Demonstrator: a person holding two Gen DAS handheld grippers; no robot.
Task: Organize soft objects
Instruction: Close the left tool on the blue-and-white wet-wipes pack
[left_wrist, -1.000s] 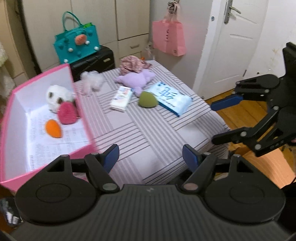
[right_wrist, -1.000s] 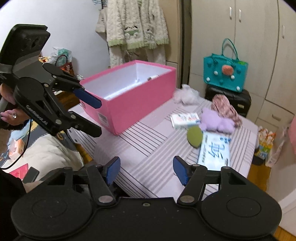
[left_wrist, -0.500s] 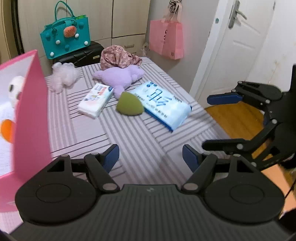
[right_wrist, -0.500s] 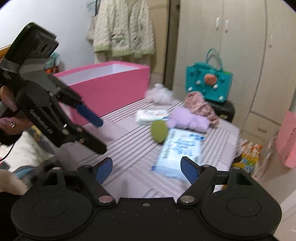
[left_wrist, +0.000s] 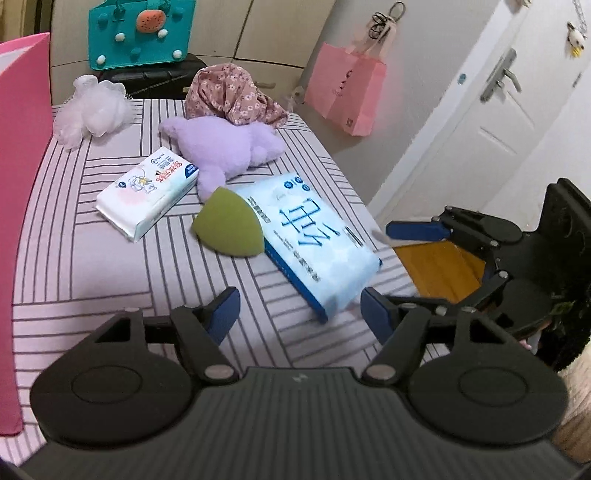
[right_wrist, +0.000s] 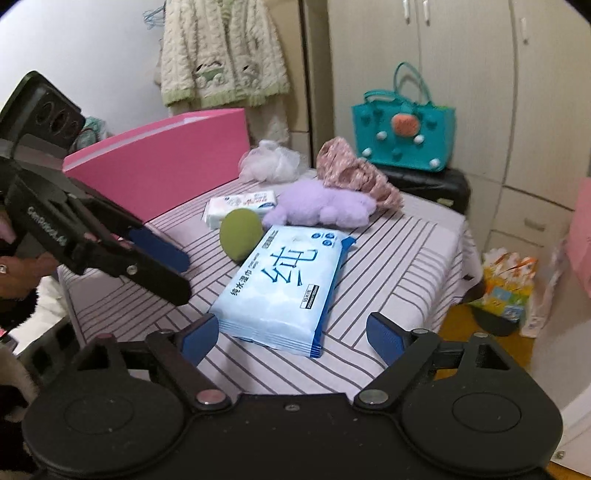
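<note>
- The right gripper (right_wrist: 291, 341) hangs just short of the near end of the pale blue plastic pack of wet wipes (right_wrist: 284, 286). Its jaws are opening, with nothing between them and no pad touching the pack.
- The left gripper (left_wrist: 299, 308) hovers over the striped bedcover (left_wrist: 110, 266) beside the same pack. Its jaws are closing on empty air.
- The wipes pack lies flat near the bed's corner, its near end close to the edge. It is likely the heaviest item here, with a slick, yielding wrapper, so a grip across its narrow width near the end looks safest.
- Touching the pack's far side is an olive-green teardrop makeup sponge (left_wrist: 229, 230), probably very light and springy. It should be pinched at its fat middle.
- Next comes a small white tissue packet (left_wrist: 147, 192), soft and crushable.
- Behind it sprawls a lilac plush toy (left_wrist: 225, 147), which is easy to take by the body.
- Farther off are a floral pink fabric cap (left_wrist: 232, 94) and a white mesh bath pouf (left_wrist: 90, 109).
- The pink open box (right_wrist: 162, 162) stands along the bed's left side, likely their destination.
</note>
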